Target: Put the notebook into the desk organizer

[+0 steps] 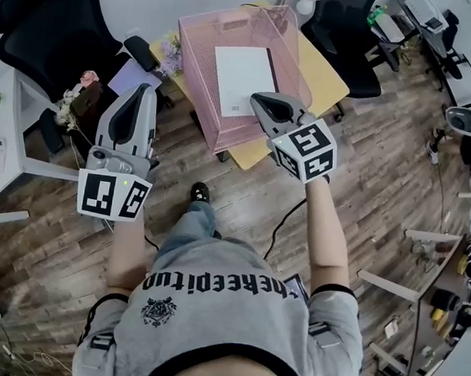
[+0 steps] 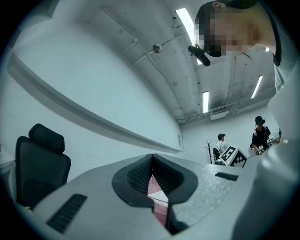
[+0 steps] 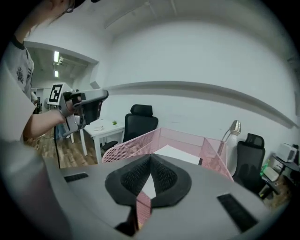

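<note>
A white notebook lies flat inside the pink mesh desk organizer, which stands on a yellow table. My right gripper hovers at the organizer's near right corner, shut, with nothing between its jaws. The right gripper view shows those jaws meeting, with the organizer and the notebook just beyond. My left gripper is held up to the left of the organizer, apart from it. It points slightly upward at the wall and ceiling, with its jaws together and empty.
Black office chairs stand at the back left and behind the table. A white side table with small items is at the left. A desk lamp stands by the organizer. Shelving and equipment line the right side.
</note>
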Action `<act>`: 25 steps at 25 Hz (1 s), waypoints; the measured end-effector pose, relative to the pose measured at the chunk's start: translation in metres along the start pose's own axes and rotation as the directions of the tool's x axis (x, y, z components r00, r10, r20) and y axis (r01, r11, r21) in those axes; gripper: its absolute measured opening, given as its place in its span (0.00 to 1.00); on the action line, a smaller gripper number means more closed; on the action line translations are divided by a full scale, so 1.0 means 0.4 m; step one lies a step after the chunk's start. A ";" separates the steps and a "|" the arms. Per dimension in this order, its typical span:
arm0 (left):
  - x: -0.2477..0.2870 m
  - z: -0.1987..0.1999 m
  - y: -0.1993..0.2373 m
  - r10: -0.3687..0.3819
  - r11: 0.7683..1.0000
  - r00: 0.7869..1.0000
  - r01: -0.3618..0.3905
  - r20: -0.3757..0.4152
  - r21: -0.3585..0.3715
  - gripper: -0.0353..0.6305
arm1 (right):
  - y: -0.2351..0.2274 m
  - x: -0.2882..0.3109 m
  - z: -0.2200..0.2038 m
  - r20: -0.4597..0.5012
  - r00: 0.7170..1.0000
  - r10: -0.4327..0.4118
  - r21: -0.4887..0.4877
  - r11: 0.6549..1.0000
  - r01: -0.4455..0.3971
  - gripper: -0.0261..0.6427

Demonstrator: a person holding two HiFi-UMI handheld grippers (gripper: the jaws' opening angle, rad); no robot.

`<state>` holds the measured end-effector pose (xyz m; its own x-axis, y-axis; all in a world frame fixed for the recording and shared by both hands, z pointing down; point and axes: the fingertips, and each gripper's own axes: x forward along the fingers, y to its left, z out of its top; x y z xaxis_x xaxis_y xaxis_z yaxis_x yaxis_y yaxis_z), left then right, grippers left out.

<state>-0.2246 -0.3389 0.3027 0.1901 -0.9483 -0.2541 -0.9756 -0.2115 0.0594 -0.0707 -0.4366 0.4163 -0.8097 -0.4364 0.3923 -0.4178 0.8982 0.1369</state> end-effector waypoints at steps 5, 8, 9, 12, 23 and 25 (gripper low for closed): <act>0.000 0.018 -0.041 -0.025 1.000 1.000 0.025 0.008 0.005 0.06 | -0.005 -0.060 0.028 0.095 0.990 -0.100 0.083 0.992 0.093 0.04; 0.003 0.026 -0.066 -0.041 0.999 0.999 0.041 0.010 0.007 0.06 | -0.008 -0.098 0.044 0.140 0.978 -0.154 0.108 0.984 0.139 0.04; 0.004 0.029 -0.073 -0.047 0.999 0.999 0.047 0.011 0.008 0.06 | -0.009 -0.110 0.048 0.154 0.973 -0.170 0.117 0.981 0.153 0.04; 0.004 0.036 -0.094 -0.062 0.998 0.998 0.062 0.016 0.010 0.06 | -0.012 -0.147 0.059 0.189 0.956 -0.223 0.149 0.969 0.197 0.04; -0.001 0.061 -0.155 -0.104 0.995 0.994 0.104 0.030 0.010 0.06 | -0.010 -0.289 0.114 0.281 0.881 -0.382 0.186 0.922 0.340 0.04; -0.003 0.066 -0.163 -0.110 0.994 0.993 0.110 0.033 0.010 0.06 | -0.008 -0.314 0.126 0.298 0.864 -0.405 0.194 0.912 0.361 0.04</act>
<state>-0.1641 -0.3178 0.2736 0.2928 -0.9108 -0.2911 -0.9497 -0.3123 0.0218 0.0114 -0.3873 0.3207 -0.6535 -0.7568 0.0127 -0.7530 0.6517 0.0904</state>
